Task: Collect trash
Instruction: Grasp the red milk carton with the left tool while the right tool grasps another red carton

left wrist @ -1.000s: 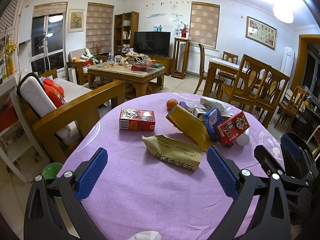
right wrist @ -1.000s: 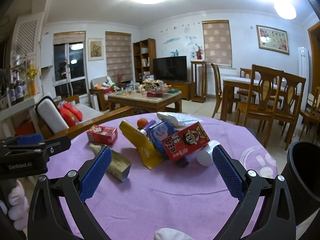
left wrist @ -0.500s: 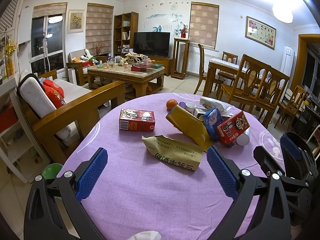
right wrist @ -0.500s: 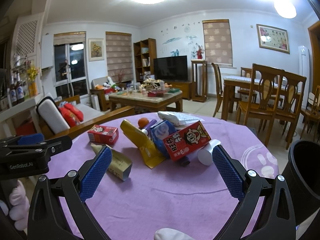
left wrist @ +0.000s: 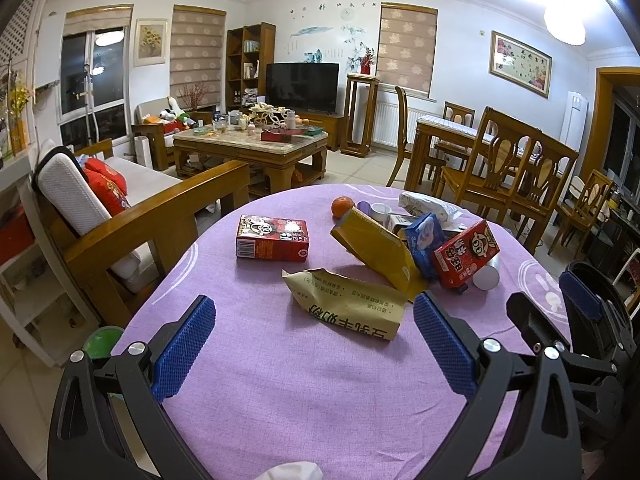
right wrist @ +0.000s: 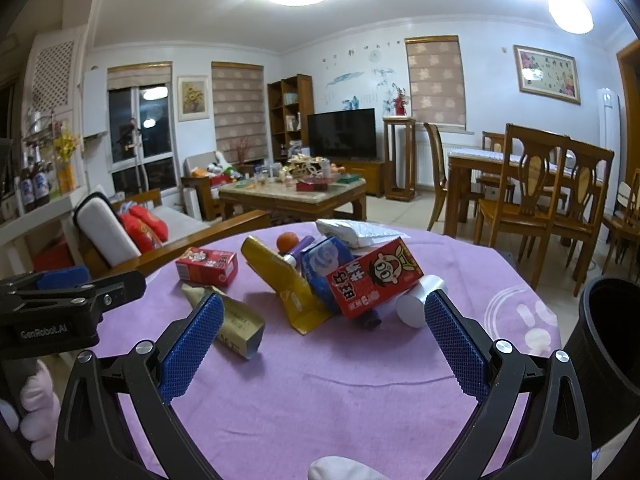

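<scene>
Trash lies on a round table with a purple cloth point(left wrist: 280, 380). A flat tan paper bag point(left wrist: 346, 308) lies nearest my left gripper point(left wrist: 314, 344), which is open and empty just short of it. Behind it are a red carton lying flat point(left wrist: 273, 239), a leaning gold pouch point(left wrist: 376, 252), a blue packet point(left wrist: 425, 240) and a tilted red carton point(left wrist: 466, 254). My right gripper point(right wrist: 324, 344) is open and empty, facing the tilted red carton point(right wrist: 374, 278), the gold pouch point(right wrist: 280, 276) and a white cup on its side point(right wrist: 416, 300). A black bin point(right wrist: 610, 340) stands at the right table edge.
An orange point(left wrist: 343, 206), a small cup point(left wrist: 380, 212) and a white plastic bag point(left wrist: 428, 204) sit at the table's far side. A wooden sofa point(left wrist: 132, 216) stands left, dining chairs point(left wrist: 508, 168) right. The left gripper shows in the right wrist view point(right wrist: 60, 304).
The right gripper has edged slightly forward toward the pile. The left gripper has not visibly moved.
</scene>
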{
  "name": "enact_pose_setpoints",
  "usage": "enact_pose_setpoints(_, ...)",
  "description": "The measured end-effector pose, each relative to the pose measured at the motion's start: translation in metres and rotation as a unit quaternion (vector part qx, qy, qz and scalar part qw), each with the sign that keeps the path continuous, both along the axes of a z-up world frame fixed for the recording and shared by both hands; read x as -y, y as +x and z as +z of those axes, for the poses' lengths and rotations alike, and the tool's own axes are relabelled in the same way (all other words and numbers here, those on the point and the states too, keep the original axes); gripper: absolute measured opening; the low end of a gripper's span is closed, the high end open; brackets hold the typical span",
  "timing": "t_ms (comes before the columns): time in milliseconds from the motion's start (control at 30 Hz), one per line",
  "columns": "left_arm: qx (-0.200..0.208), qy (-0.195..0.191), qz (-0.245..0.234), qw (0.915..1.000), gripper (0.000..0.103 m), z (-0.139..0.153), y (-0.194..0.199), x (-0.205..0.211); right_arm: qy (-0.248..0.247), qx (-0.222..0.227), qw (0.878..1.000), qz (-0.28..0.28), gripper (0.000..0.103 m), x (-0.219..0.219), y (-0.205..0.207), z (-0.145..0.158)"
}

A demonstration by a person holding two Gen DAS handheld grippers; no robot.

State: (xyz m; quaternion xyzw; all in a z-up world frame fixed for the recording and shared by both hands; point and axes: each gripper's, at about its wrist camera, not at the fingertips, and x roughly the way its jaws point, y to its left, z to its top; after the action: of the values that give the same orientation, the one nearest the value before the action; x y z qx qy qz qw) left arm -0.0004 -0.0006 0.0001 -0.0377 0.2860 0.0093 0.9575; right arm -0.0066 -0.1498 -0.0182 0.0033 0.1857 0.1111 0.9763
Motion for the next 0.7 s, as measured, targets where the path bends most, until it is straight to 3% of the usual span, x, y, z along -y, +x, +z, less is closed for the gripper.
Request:
enact_pose_setpoints(167,-0.023,-0.004,-0.013,0.9997,0.098,-0.006,0.016,-0.028,0.011,-0.027,1.000,0.013,0.099,0.004,0.009,-0.004)
enact_pose_setpoints(300,-0.050,-0.010,-0.035,0.9981,0.098,-0.013,0.058,-0.062,0.042,-0.072,0.996,0.022,0.099,0.026,0.037,-0.003)
enact_pose_setpoints(467,-0.098,-0.018,-0.062,0.9931,0.098,-0.026,0.117,-0.074,0.063,-0.122,0.990,0.023,0.099,0.043,0.081,-0.001)
enact_pose_setpoints(567,-0.124,-0.013,-0.052,0.9909,0.098,-0.037,0.153,-0.076,0.064,-0.157,0.985,0.017,0.099,0.046,0.114,-0.007)
enact_pose_setpoints(700,-0.148,0.026,-0.038,0.9879,0.098,-0.047,0.180,-0.071,0.019,-0.178,0.984,0.017,0.099,0.035,0.145,-0.020)
